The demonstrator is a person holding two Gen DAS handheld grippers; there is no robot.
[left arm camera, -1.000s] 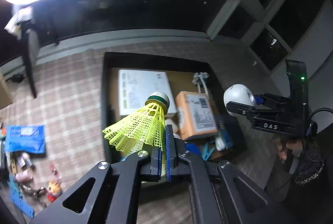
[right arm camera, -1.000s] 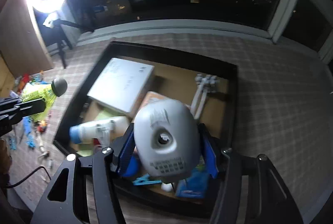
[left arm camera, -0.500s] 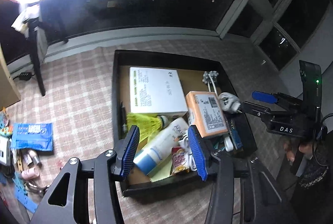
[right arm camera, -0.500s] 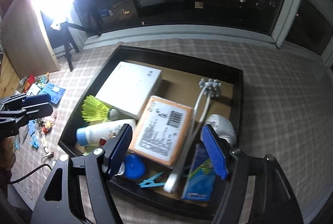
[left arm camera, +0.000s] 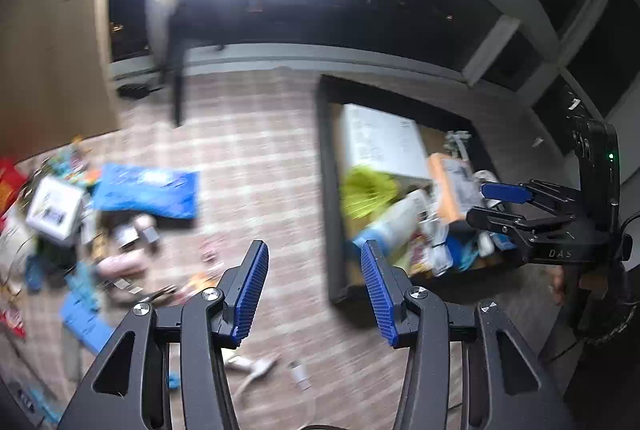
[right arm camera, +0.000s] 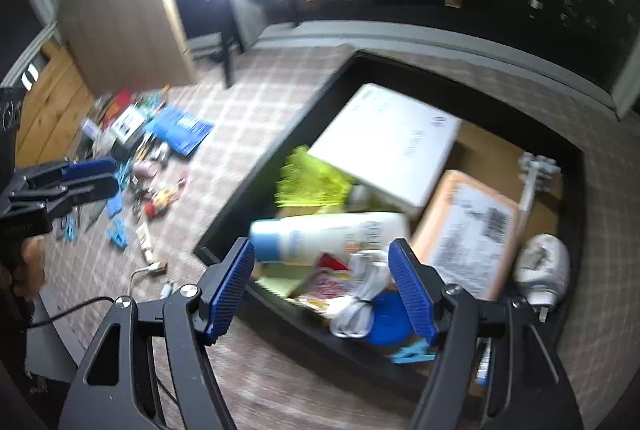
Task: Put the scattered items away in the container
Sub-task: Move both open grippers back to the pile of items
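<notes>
The black tray (left arm camera: 324, 166) (right arm camera: 256, 182) lies on the checked carpet, holding a white box (right arm camera: 388, 138), an orange parcel (right arm camera: 468, 230), a white bottle (right arm camera: 328, 236), the yellow shuttlecock (left arm camera: 366, 190) (right arm camera: 310, 182) and a white rounded device (right arm camera: 542, 266). My left gripper (left arm camera: 313, 250) is open and empty, over the carpet left of the tray's near corner. My right gripper (right arm camera: 322, 248) is open and empty above the tray's near left edge. Scattered items lie at the left, among them a blue packet (left arm camera: 148, 190) (right arm camera: 180, 128). Both views are motion-blurred.
A bright ring light on a dark stand (left arm camera: 176, 86) and a wooden panel (left arm camera: 52, 50) stand at the back left. Small white pieces (left arm camera: 256, 370) and a cable (right arm camera: 80, 306) lie on the near carpet. A hand (left arm camera: 592, 282) holds the right gripper (left arm camera: 490, 206).
The left gripper let go of the shuttlecock and the right let go of the white device; both now lie in the tray. Both grippers have swung left, toward the floor pile.
</notes>
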